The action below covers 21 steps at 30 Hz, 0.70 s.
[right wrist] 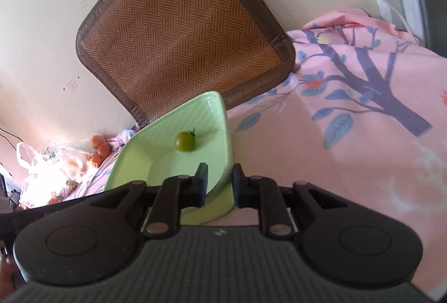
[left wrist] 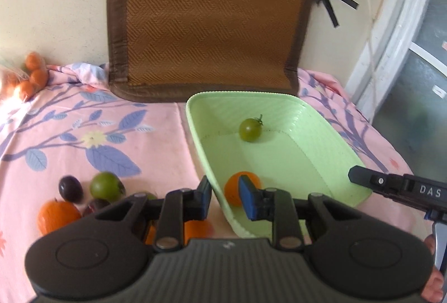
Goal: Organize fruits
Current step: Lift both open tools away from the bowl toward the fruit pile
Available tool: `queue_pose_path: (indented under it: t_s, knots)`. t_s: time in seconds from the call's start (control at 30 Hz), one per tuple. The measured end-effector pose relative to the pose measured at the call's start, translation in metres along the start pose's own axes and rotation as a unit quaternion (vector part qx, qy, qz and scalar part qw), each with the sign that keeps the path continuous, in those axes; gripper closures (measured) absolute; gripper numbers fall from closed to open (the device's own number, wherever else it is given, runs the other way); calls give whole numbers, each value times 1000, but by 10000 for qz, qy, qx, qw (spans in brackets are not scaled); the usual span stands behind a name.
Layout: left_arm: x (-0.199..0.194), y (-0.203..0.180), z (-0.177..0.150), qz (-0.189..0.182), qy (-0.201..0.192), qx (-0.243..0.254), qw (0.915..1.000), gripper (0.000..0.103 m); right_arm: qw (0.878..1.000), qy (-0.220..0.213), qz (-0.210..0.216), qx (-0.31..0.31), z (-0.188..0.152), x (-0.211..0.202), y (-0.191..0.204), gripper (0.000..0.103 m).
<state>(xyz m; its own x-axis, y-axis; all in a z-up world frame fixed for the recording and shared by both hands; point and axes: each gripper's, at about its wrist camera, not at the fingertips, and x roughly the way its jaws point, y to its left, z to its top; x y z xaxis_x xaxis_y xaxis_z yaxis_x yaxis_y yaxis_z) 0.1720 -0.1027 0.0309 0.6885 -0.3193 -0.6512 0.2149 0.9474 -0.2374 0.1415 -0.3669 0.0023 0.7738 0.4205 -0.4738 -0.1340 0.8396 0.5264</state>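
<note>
Loose fruits lie left of and below the left gripper (left wrist: 223,195): a dark plum (left wrist: 70,188), a green fruit (left wrist: 107,185) and an orange tomato (left wrist: 57,215) on the pink-clothed desk (left wrist: 83,135). The left gripper is partly open and empty, straddling the near rim of the green basket (left wrist: 321,118); an orange fruit (left wrist: 236,188) sits just beyond its right finger. Retreat clear of the rim before reaching left. The right gripper (right wrist: 219,185) is nearly closed across the basket's corner wall; whether it pinches it is unclear. A green tomato (right wrist: 185,141) rests ahead.

The left tongs (left wrist: 223,198) stood with their jaws parted, blue pads (left wrist: 249,199) facing each other and gripping nothing. The right tongs (right wrist: 219,185) had their jaws set close on either side of a thin rim, with bare fingertips (left wrist: 435,286) at the handle.
</note>
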Motion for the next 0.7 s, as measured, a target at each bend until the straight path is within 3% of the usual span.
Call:
queue_pose_path:
  t_s: [0.4, 0.53, 0.63, 0.7]
  knots:
    - [-33, -11, -20, -349, 51, -49, 9994, 80, 9994, -207, -278, -41, -27, -51, -1, 79]
    - [-84, 16, -19, -374, -673, -175, 9969, 79, 9940, -803, -674, -312, -31, -69, 6, 71]
    - [-126, 49, -25, -2, -1240, -285, 9919, 79, 9890, -1242, -495, -630, -36, -89, 24, 71]
    - [-143, 66, -32, 287, -1352, -255, 9901, 79, 9857, -1319, -300, -1004, -43, -93, 41, 71]
